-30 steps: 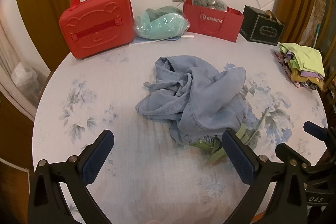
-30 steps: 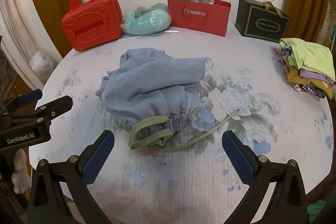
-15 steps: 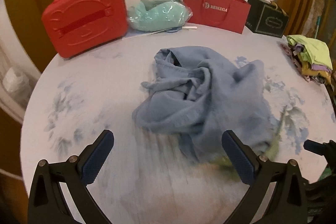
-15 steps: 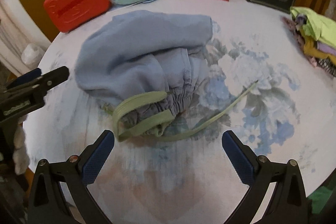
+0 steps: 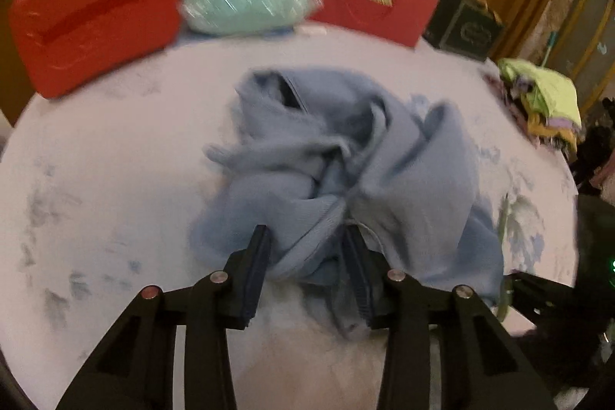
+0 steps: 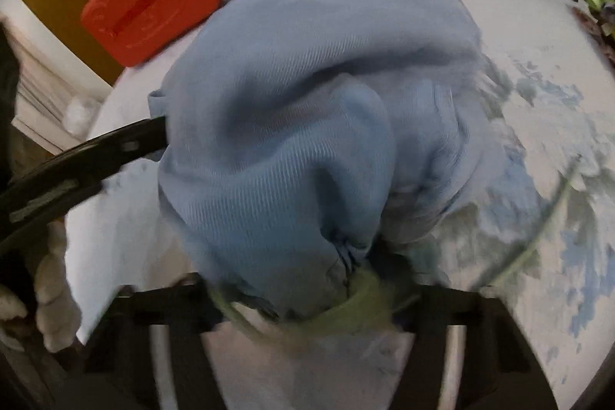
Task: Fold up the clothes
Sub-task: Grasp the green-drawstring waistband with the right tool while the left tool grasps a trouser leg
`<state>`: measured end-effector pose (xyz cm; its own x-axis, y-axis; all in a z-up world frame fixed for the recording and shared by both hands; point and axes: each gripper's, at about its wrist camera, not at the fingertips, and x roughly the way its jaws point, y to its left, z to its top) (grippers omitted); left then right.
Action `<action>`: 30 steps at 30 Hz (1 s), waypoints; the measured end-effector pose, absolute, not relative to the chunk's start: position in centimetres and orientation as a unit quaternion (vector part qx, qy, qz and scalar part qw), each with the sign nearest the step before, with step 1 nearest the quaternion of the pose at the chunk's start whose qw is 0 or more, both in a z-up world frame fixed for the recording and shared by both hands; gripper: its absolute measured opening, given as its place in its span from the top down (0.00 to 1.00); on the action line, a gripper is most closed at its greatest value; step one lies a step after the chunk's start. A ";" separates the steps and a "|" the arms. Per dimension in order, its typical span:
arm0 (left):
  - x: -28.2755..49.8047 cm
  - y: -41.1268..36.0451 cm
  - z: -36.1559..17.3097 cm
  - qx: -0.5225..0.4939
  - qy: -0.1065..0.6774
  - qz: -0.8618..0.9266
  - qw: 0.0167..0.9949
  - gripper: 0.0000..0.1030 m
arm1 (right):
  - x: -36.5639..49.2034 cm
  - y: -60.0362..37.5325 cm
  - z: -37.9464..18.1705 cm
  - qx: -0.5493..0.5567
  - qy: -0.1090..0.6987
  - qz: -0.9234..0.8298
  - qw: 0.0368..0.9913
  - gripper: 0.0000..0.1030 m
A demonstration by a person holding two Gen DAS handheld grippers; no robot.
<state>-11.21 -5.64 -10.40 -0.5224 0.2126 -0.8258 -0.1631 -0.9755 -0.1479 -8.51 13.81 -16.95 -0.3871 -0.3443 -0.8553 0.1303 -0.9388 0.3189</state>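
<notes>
- The step in hand looks like the first pick-up: both tongs are closing on the crumpled blue garment (image 5: pixel 346 179) so it can be lifted and spread before any fold.
- The garment lies heaped at the middle of the round floral bench (image 5: pixel 96 160), with its green elastic waistband (image 6: pixel 346 306) at the bottom of the right wrist view.
- Left tongs (image 5: pixel 307 268): jaws closing, a bunched fold of blue cloth between them at the lower centre of the frame; the pads look near the cloth, not yet pressing.
- Right tongs (image 6: pixel 307 298): jaws closing around the waistband; cloth hides the pads, so contact cannot be judged.
- Both tools point steeply down at the heap.
- Next calls for firm grips, then lifting apart, clear of the loose green drawstring (image 6: pixel 538 244).
- A folded clothes pile (image 5: pixel 546 102) sits at the right edge.
</notes>
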 end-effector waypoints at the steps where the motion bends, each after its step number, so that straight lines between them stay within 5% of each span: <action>1: -11.1 -6.4 -9.9 -0.471 -0.025 0.876 0.101 0.58 | -8.6 14.0 -16.4 0.526 -0.095 -0.833 0.142 0.57; 2: -11.0 -7.1 -9.6 -0.467 -0.024 0.879 0.095 0.52 | -8.5 14.5 -15.7 0.516 -0.087 -0.841 0.139 0.65; 6: -11.4 -8.7 -10.0 -0.477 -0.022 0.874 0.089 0.49 | -7.3 17.9 -12.6 0.483 -0.066 -0.866 0.109 0.70; 16: -11.4 -2.1 -10.7 -0.484 -0.006 0.857 0.175 0.38 | -0.5 36.1 -8.5 0.450 -0.081 -0.881 -0.122 0.71; 22: -10.6 0.5 -13.7 -0.518 0.006 0.839 0.164 0.38 | -0.6 40.4 -11.1 0.477 -0.091 -0.862 -0.144 0.71; 28: -10.9 1.7 -16.9 -0.524 0.052 0.845 0.095 0.38 | -1.0 42.3 -14.3 0.498 -0.100 -0.852 -0.124 0.68; 30: -11.1 2.0 -17.6 -0.523 0.057 0.846 0.084 0.38 | -1.3 43.0 -15.0 0.503 -0.106 -0.850 -0.119 0.57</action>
